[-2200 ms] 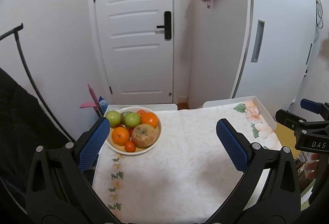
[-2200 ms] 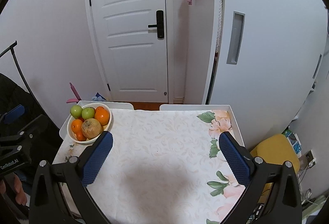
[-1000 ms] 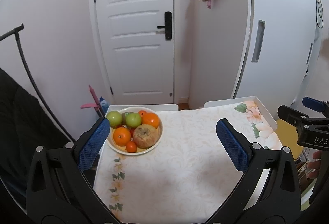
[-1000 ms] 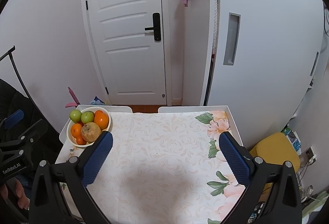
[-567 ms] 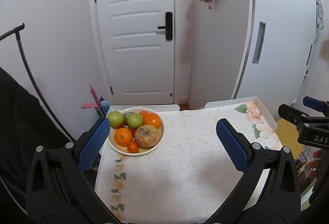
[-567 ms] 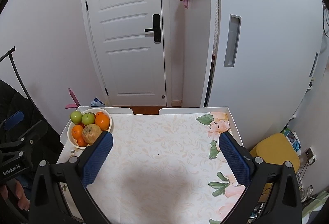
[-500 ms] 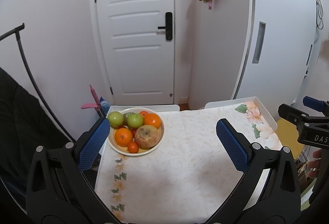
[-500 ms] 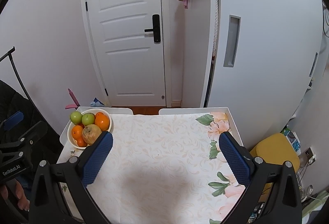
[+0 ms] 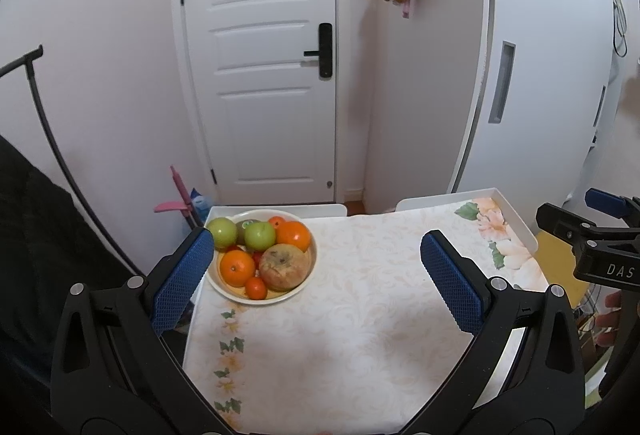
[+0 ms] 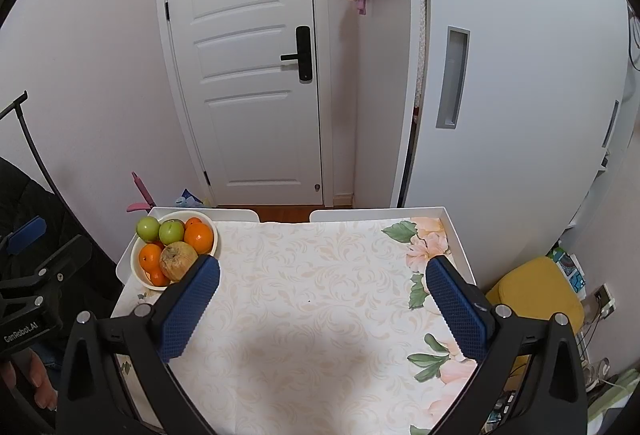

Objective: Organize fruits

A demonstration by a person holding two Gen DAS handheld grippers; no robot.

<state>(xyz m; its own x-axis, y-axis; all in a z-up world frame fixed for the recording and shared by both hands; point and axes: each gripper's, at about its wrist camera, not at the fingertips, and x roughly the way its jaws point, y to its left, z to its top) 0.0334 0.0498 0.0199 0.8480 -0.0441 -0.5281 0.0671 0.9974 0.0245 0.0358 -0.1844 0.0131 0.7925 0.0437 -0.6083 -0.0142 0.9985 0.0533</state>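
Note:
A cream bowl sits at the table's far left corner; it also shows in the right wrist view. It holds two green apples, oranges, a brownish wrinkled fruit and small red fruits. My left gripper is open and empty, hovering above the table just right of the bowl. My right gripper is open and empty above the table's middle, with the bowl beyond its left finger.
The table wears a floral cloth inside a white raised rim. A white door and walls stand behind. A yellow stool sits to the right, pink tools at the far left.
Both grippers have drifted slightly; the bowl sits a little lower and more to the right in the left view. Both stay open and empty.

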